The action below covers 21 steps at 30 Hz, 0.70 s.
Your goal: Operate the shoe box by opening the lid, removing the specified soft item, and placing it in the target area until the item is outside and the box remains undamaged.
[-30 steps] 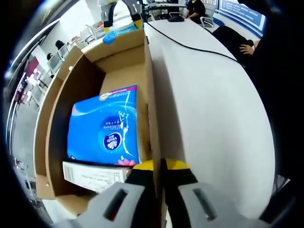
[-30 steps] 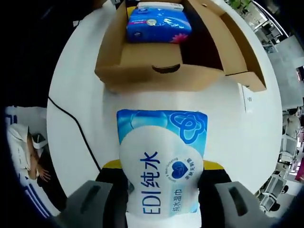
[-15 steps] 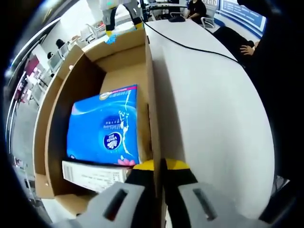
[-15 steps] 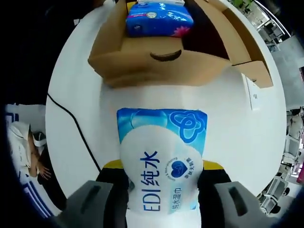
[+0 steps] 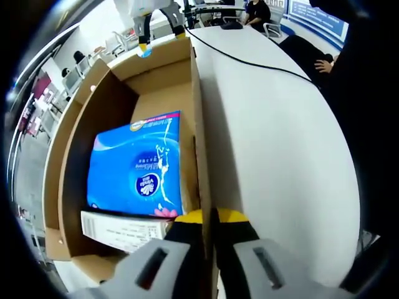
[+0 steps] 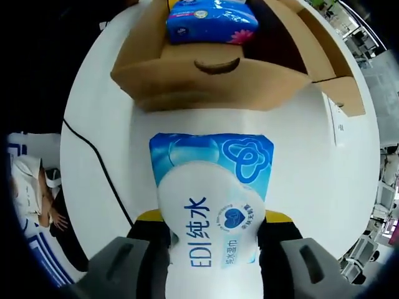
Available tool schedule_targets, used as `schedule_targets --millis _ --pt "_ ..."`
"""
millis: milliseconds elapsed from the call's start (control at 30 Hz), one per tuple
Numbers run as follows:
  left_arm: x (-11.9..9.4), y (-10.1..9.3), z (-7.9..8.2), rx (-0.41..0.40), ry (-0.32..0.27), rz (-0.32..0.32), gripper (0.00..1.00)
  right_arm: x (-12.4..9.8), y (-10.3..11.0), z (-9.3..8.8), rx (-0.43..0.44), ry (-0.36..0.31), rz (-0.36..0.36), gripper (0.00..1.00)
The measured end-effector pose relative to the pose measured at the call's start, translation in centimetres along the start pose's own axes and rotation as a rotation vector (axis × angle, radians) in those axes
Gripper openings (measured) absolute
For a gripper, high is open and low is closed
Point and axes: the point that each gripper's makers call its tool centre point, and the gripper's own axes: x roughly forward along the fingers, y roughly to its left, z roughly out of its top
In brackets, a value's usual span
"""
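Wet-wipe pack (image 6: pixel 209 212): soft, light, slick film pouch, likely to sag or slip; held across its near end between the right gripper (image 6: pixel 209 249) fingers, above the white worktop (image 6: pixel 312 162) outside the shoe box (image 6: pixel 212 84). Left gripper (image 5: pixel 211 233) fingers pinched on the box's side wall, beside a blue tissue pack (image 5: pixel 137 165) inside.

Left gripper view looks down along the shoe box (image 5: pixel 124 124) wall; right gripper view faces it, seemingly from the opposite end.
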Motion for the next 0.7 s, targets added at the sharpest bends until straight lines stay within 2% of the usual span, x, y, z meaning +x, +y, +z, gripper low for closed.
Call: schedule_targets --millis 333,700 --pt "0.03 0.01 0.00 0.006 0.002 0.004 0.02 0.12 -0.20 -0.12 0.035 0.019 0.006 0.57" --pt "0.05 -0.07 0.01 0.016 0.012 0.012 0.03 0.14 -0.13 -0.08 0.031 0.015 -0.008 0.59"
